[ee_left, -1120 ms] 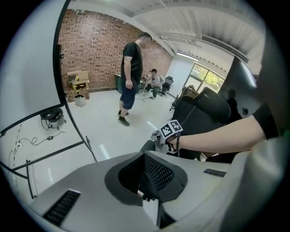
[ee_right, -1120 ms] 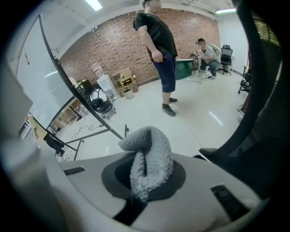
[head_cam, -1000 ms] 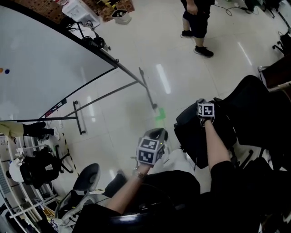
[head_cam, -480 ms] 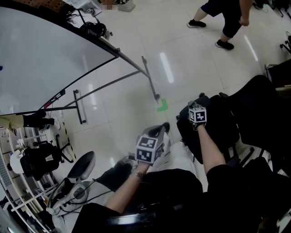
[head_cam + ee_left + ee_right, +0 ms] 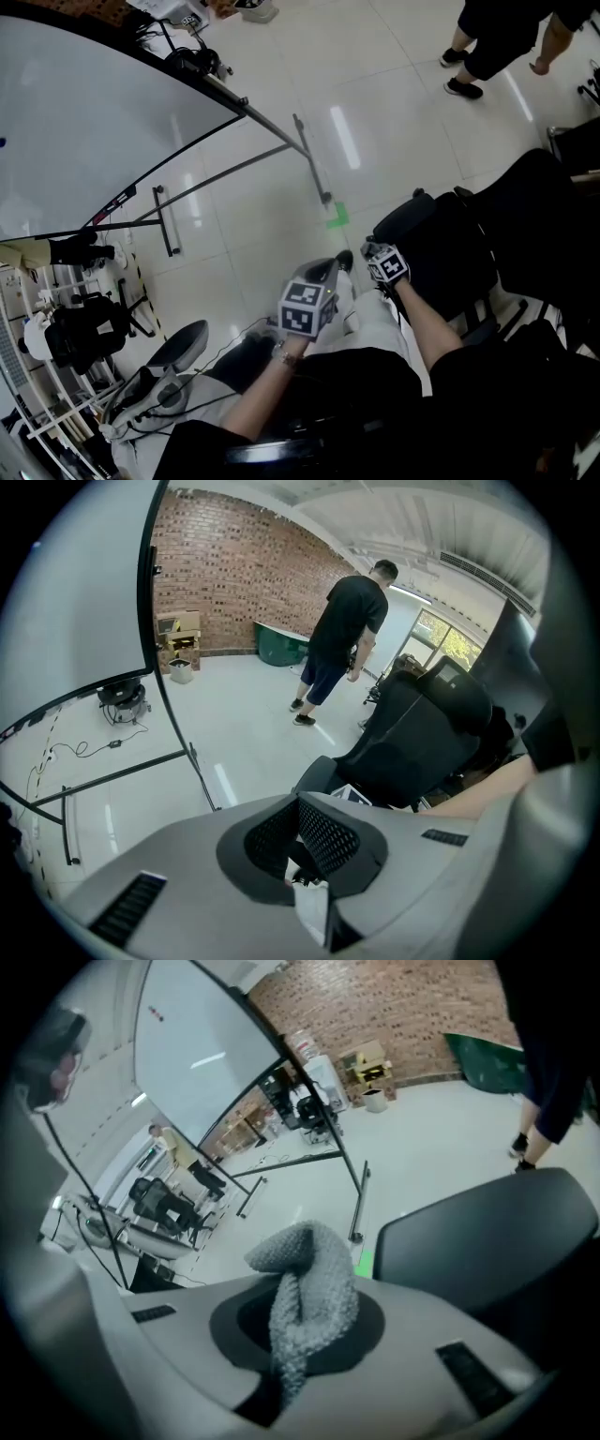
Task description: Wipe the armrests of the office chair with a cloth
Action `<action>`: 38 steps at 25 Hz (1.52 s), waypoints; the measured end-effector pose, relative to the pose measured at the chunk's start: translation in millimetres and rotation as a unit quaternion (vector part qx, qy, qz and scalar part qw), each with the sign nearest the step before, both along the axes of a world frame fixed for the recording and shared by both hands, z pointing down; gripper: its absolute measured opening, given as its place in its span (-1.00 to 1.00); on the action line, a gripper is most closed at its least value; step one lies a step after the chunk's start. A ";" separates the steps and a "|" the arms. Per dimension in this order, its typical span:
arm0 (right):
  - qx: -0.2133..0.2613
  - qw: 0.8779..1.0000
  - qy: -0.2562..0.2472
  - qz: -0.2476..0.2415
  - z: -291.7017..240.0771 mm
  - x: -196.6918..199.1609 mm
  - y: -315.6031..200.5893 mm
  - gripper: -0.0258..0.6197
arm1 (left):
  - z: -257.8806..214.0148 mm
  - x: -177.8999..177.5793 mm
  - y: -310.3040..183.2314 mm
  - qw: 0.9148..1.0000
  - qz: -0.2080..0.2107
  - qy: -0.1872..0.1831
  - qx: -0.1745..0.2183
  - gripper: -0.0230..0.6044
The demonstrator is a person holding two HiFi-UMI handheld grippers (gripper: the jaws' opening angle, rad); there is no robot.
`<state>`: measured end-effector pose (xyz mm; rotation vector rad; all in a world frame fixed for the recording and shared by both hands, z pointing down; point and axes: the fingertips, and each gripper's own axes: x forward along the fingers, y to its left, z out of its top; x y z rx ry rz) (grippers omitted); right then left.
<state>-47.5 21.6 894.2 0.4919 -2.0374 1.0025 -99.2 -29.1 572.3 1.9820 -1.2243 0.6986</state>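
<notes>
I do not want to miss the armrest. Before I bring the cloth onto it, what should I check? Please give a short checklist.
1. Cloth gripped: ok. The grey cloth is pinched in the tongs of the right gripper.
2. Cloth on the armrest: not ok. The pad lies just ahead, and a gap shows between them.
3. Left gripper free: ok. Its tongs are shut on nothing.
4. Bystander: ok. The person stands beyond the chair, apart from it.
5. Chair held steady: cannot tell.
</notes>
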 end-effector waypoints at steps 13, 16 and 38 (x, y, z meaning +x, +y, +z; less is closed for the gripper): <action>0.089 0.933 0.013 0.349 -29.9 201.5 -190.6 -0.86 | 0.4 -21.0 20.3 1.000 -0.016 -0.006 -0.004 -0.94; 0.084 0.925 0.030 0.369 -16.9 217.8 -197.1 -0.86 | 4.2 -24.8 30.3 1.000 -0.020 -0.010 -0.009 -0.94; 0.102 0.973 -0.049 0.202 -47.7 98.7 -83.1 -0.86 | -6.1 7.0 41.0 1.000 -0.001 -0.001 -0.001 -0.94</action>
